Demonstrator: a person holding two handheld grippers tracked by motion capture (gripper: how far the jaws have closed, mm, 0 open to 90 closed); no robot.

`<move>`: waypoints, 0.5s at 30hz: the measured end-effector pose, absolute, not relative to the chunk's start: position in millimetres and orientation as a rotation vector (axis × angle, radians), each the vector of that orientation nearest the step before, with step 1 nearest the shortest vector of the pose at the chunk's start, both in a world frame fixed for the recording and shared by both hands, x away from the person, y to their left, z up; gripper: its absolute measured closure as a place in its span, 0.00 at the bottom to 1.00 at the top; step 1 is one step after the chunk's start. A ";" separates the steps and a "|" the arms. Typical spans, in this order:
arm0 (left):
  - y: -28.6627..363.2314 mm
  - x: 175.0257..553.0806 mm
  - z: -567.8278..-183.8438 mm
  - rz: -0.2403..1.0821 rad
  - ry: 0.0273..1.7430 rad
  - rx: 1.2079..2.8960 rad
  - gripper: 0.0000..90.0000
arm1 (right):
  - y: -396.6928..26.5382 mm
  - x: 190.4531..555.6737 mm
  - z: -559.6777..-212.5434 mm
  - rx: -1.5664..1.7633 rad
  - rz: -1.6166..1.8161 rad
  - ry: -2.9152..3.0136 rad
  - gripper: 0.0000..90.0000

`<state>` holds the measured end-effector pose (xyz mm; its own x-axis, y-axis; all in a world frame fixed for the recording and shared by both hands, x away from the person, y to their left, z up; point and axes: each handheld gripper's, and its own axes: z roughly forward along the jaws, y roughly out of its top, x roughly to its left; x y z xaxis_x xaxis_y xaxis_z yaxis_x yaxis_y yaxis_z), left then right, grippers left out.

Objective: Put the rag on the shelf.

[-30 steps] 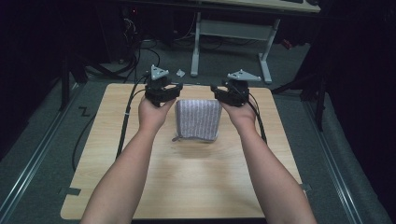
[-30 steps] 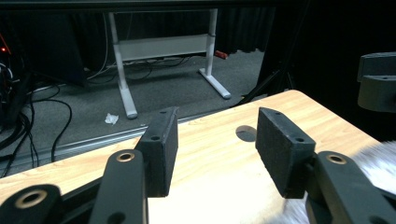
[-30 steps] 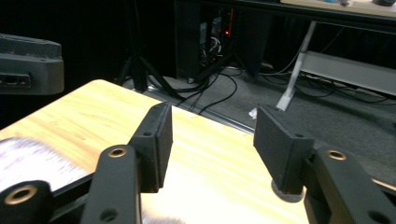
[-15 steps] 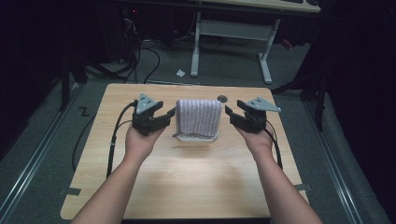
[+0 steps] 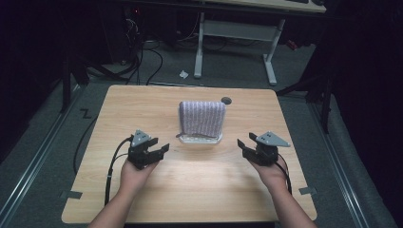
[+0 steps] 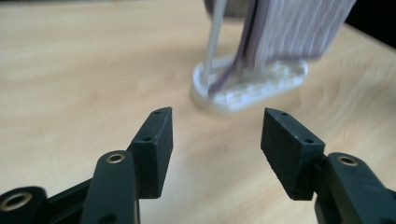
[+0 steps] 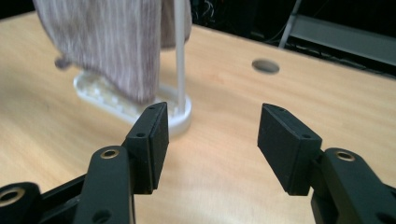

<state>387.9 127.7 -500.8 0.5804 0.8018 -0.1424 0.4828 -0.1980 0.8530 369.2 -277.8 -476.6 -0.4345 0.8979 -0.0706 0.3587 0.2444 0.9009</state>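
Observation:
A grey striped cloth (image 5: 202, 118) hangs folded over a white rack with an oval base (image 5: 199, 139) at the table's middle. My left gripper (image 5: 161, 151) hovers low over the wood to the front left of it. Its jaws are open with nothing between them and have just been opening. In the left gripper view the gripper (image 6: 217, 114) points at the base (image 6: 252, 86) and the cloth (image 6: 289, 28). My right gripper (image 5: 241, 145), front right of the rack, is likewise open with nothing between its jaws, which have just been opening. In the right gripper view the gripper (image 7: 212, 109) faces the cloth (image 7: 112, 42) and a thin upright post (image 7: 180, 51).
A dark round hole (image 5: 226, 100) sits in the wooden table (image 5: 199, 190) behind the rack. Beyond the far edge stand the white legs of another desk (image 5: 235, 28), with cables on the floor. Bare wood lies in front of the rack between my hands.
Both hands have come away from the top of the cloth, moving apart, down and back toward the person. The cloth stays draped on the rack.

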 end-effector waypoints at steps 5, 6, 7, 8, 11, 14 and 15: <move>127.3 347.4 -525.6 0.402 1.040 1.949 0.49 | -280.9 342.0 -500.9 1.166 1.114 1.971 0.46; 124.3 331.0 -532.4 0.426 0.997 1.982 0.49 | -281.8 334.4 -505.3 1.183 1.117 1.968 0.45; 119.3 317.5 -536.0 0.457 0.966 2.055 0.50 | -284.6 320.5 -513.1 1.205 1.153 1.938 0.46; 113.6 309.5 -533.0 0.487 0.946 2.132 0.50 | -287.2 307.1 -521.4 1.208 1.171 1.922 0.50; 117.7 298.9 -526.9 0.518 0.907 2.073 0.49 | -289.5 293.9 -522.6 1.185 1.101 1.991 0.48; 124.8 311.4 -530.6 0.442 0.964 2.053 0.47 | -292.4 297.9 -522.8 1.203 1.106 1.995 0.46; 127.1 314.7 -531.8 0.426 0.982 2.040 0.47 | -292.2 300.0 -523.6 1.206 1.102 1.996 0.46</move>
